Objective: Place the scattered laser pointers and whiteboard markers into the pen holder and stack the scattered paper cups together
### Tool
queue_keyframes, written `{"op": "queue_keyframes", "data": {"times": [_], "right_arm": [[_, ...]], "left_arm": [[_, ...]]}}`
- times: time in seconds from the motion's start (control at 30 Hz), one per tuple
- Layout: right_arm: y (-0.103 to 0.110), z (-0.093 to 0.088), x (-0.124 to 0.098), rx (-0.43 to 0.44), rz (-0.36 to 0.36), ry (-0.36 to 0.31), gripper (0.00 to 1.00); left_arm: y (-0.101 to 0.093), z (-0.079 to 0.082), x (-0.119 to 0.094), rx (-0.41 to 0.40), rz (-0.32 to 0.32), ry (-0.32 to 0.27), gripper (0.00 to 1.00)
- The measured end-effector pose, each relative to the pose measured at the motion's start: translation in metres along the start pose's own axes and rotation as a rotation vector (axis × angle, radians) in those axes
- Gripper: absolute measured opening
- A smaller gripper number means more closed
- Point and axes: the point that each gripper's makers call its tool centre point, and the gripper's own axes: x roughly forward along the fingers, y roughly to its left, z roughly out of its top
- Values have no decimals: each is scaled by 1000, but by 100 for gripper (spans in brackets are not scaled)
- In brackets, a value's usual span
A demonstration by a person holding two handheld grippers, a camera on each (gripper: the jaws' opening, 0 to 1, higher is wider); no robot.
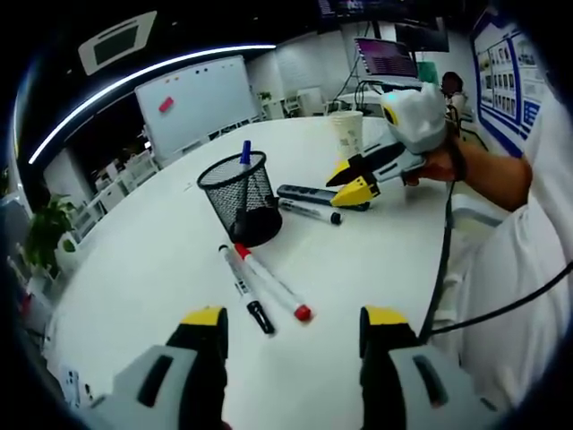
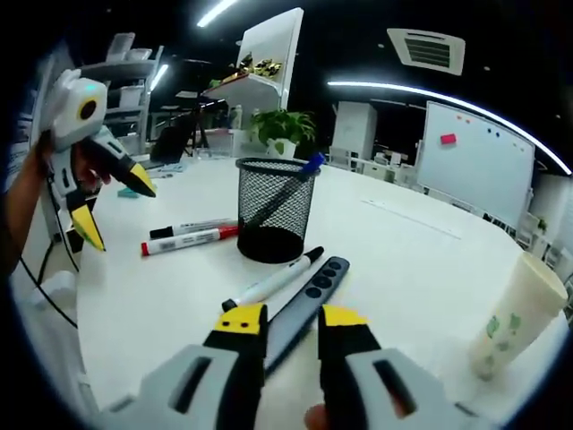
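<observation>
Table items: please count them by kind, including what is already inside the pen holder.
Whiteboard markers: 4 (red-capped, black-capped, one beside the laser pointer, blue-capped in the holder)
Laser pointers: 1
Pen holders: 1
Paper cups: 1
Total: 7

The desk (image 1: 376, 269) is smooth, white and faintly glossy; the holder (image 2: 274, 215) is black wire mesh, matt; the markers (image 1: 273, 285) have smooth white plastic barrels with red and black caps; the pointer (image 2: 304, 303) is dark plastic with a slight sheen; the cup (image 2: 515, 315) is matt cream paper, printed green.
</observation>
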Motion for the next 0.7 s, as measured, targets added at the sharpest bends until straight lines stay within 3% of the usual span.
{"op": "queue_keyframes", "data": {"times": [0.7], "right_arm": [[8, -1, -2, 34, 28, -4, 26]], "left_arm": [[-1, 1, 1, 6, -2, 2, 60]]}}
